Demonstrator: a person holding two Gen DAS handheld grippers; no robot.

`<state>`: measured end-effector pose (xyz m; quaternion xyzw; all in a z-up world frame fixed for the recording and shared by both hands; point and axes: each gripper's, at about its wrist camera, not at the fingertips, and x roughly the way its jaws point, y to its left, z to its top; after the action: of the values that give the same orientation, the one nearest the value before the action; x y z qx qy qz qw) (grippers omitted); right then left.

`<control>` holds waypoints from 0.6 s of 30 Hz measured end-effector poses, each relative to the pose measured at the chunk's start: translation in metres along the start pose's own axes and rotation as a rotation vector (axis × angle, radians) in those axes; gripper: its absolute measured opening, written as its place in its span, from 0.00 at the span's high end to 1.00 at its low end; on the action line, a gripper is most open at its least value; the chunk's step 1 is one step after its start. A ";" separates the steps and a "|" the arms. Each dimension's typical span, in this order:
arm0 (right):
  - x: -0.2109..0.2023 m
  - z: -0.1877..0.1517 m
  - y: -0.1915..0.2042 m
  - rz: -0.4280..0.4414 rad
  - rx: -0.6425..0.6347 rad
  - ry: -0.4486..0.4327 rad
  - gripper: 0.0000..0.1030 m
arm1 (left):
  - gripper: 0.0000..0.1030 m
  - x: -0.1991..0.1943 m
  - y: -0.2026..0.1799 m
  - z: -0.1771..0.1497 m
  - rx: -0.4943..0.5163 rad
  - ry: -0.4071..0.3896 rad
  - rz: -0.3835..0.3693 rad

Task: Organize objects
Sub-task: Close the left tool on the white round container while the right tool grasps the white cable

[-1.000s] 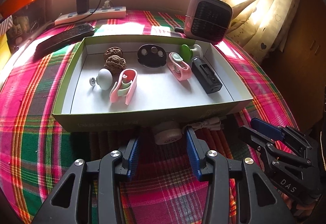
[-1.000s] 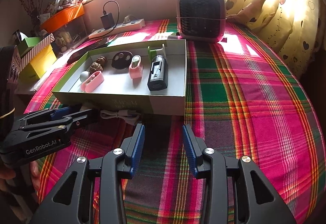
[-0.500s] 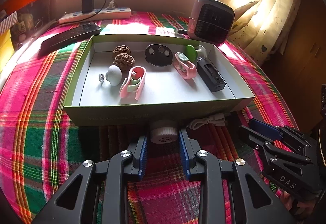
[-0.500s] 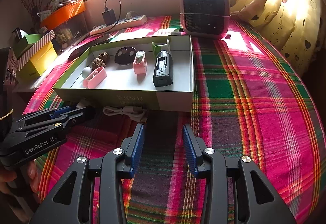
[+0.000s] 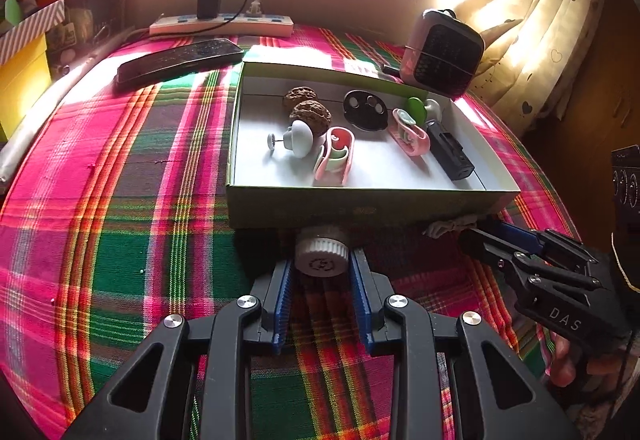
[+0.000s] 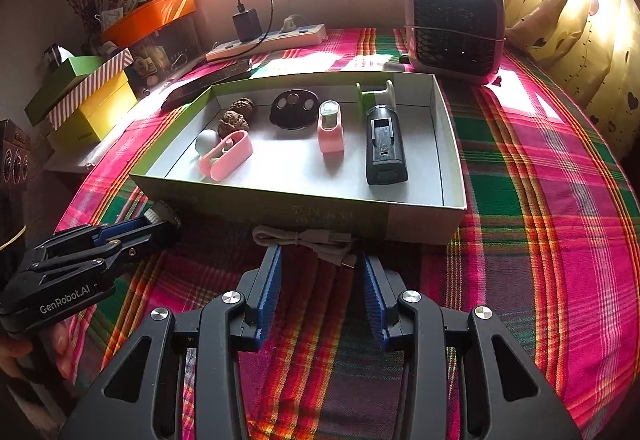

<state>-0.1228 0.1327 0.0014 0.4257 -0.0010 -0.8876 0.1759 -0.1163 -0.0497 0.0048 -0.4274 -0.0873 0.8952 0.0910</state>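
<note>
A white ribbed round cap (image 5: 321, 256) rests on the plaid cloth just before the shallow green-and-white box (image 5: 360, 206), and my left gripper (image 5: 321, 263) is shut on it, both blue pads pressing its sides. In the right wrist view the left gripper (image 6: 162, 224) sits low at the left by the box (image 6: 416, 220). A grey bundled cable (image 6: 304, 240) lies against the box's front wall. My right gripper (image 6: 320, 260) stands open with the cable's plug end between its fingertips, pads not touching. The right gripper (image 5: 480, 236) also shows beside the cable (image 5: 448, 228).
Inside the box lie two walnuts (image 5: 310, 112), a white knob (image 5: 300, 138), two pink clips (image 5: 334, 156), a black oval piece (image 5: 366, 110), a green hook (image 5: 418, 108) and a black device (image 5: 450, 156). Behind stand a small heater (image 6: 456, 28), a power strip (image 6: 264, 42) and coloured boxes (image 6: 96, 96).
The left gripper's jaws closed onto the white cap, and the view shifted so the box now sits to the right. The right gripper moved forward up to the cable.
</note>
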 end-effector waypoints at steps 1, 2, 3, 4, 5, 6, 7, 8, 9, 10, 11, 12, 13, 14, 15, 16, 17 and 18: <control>0.001 0.000 0.000 0.009 -0.005 0.005 0.62 | 0.75 0.000 0.002 0.000 -0.003 -0.002 -0.001; 0.001 0.000 0.001 0.026 -0.012 0.008 0.62 | 0.75 -0.001 0.004 0.000 -0.005 -0.003 -0.009; 0.001 -0.001 0.002 0.042 -0.019 0.012 0.62 | 0.75 -0.001 0.006 0.000 -0.006 -0.003 -0.009; 0.001 -0.001 0.003 0.059 -0.027 0.017 0.62 | 0.75 -0.001 0.008 0.001 -0.007 -0.005 -0.007; 0.001 -0.002 0.005 0.086 -0.034 0.028 0.62 | 0.75 -0.001 0.009 0.001 -0.008 -0.006 -0.010; 0.001 -0.003 0.007 0.122 -0.040 0.040 0.62 | 0.75 -0.001 0.010 0.001 -0.007 -0.008 -0.015; 0.000 -0.004 0.010 0.158 -0.046 0.049 0.62 | 0.75 -0.002 0.012 0.001 -0.008 -0.009 -0.019; -0.001 -0.006 0.013 0.188 -0.055 0.057 0.62 | 0.75 -0.002 0.012 0.001 -0.009 -0.011 -0.019; -0.002 -0.007 0.016 0.209 -0.069 0.062 0.62 | 0.75 -0.002 0.013 0.001 -0.008 -0.012 -0.021; -0.003 -0.008 0.019 0.211 -0.085 0.063 0.62 | 0.75 -0.002 0.013 0.001 -0.008 -0.013 -0.024; -0.004 -0.009 0.021 0.199 -0.098 0.059 0.62 | 0.75 -0.002 0.014 0.001 -0.010 -0.014 -0.027; -0.005 -0.009 0.021 0.183 -0.104 0.050 0.62 | 0.75 -0.002 0.014 0.001 -0.010 -0.015 -0.028; -0.006 -0.008 0.021 0.165 -0.102 0.035 0.62 | 0.75 -0.002 0.014 0.001 -0.009 -0.016 -0.029; -0.006 -0.007 0.019 0.149 -0.092 0.021 0.62 | 0.75 -0.002 0.014 0.001 -0.008 -0.017 -0.030; -0.006 -0.004 0.017 0.139 -0.082 0.013 0.62 | 0.75 -0.002 0.014 0.001 -0.008 -0.017 -0.029; -0.005 -0.002 0.017 0.137 -0.075 0.005 0.62 | 0.75 -0.002 0.014 0.001 -0.005 -0.017 -0.028; -0.003 0.000 0.016 0.136 -0.071 -0.001 0.62 | 0.75 -0.002 0.014 0.000 -0.003 -0.017 -0.028; -0.001 0.003 0.015 0.123 -0.070 -0.001 0.62 | 0.75 -0.002 0.014 0.001 -0.002 -0.017 -0.029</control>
<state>-0.1198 0.1180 0.0062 0.4177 0.0040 -0.8749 0.2448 -0.1167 -0.0638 0.0035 -0.4186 -0.0951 0.8973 0.1029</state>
